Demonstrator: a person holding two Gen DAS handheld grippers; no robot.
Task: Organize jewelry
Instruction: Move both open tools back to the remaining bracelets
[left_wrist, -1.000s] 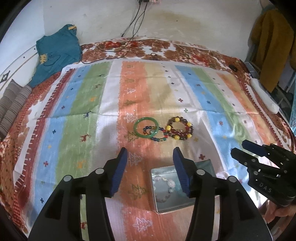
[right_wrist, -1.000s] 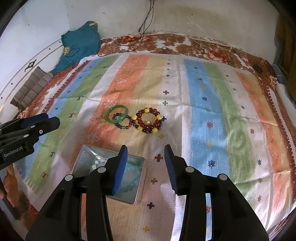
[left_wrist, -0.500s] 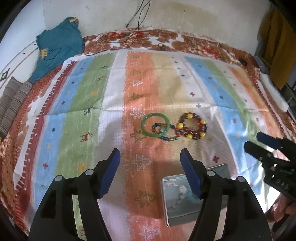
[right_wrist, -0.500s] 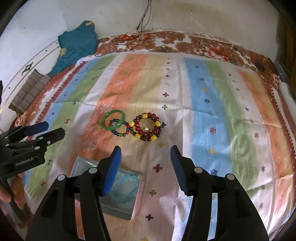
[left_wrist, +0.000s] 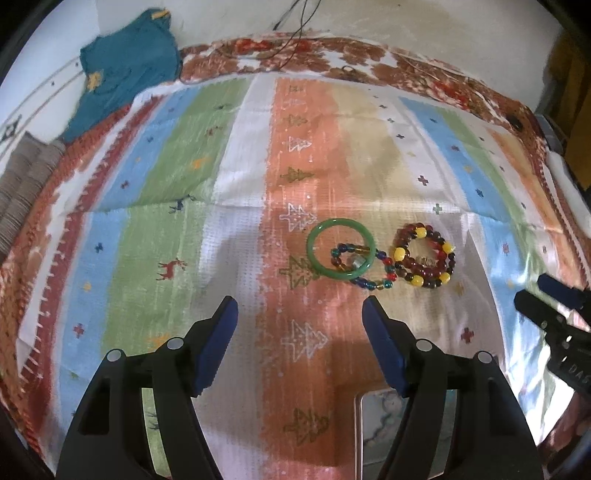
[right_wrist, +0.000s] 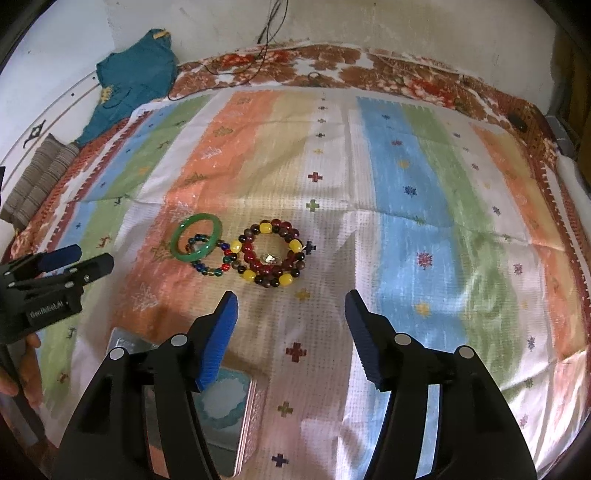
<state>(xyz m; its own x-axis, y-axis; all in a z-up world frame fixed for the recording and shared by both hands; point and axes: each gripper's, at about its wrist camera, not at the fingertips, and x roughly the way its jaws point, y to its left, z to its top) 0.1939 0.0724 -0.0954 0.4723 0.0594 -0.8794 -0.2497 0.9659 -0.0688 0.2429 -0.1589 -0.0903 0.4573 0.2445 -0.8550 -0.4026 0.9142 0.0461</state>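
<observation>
A green bangle (left_wrist: 340, 247) lies on the striped cloth, overlapping a small multicoloured bead bracelet (left_wrist: 373, 277). To their right lies a red, brown and yellow bead bracelet (left_wrist: 424, 256). All three also show in the right wrist view: the bangle (right_wrist: 195, 238), the small bracelet (right_wrist: 214, 266) and the big bracelet (right_wrist: 273, 253). A silver tin (right_wrist: 231, 417) near the front holds a pale blue bracelet (right_wrist: 225, 400); it also shows in the left wrist view (left_wrist: 373, 432). My left gripper (left_wrist: 300, 325) is open and empty, short of the bangle. My right gripper (right_wrist: 291, 315) is open and empty, short of the big bracelet.
The striped cloth (right_wrist: 406, 192) covers a floral bedspread (right_wrist: 332, 66). A teal garment (left_wrist: 125, 70) and a grey striped cushion (right_wrist: 37, 181) lie at the far left. Cables (right_wrist: 266, 40) hang down the back wall. A white bolster (left_wrist: 565, 184) lies at the right edge.
Both grippers have opened wider and moved forward toward the bracelets. The tin has slid back toward the bottom edge in both views.
</observation>
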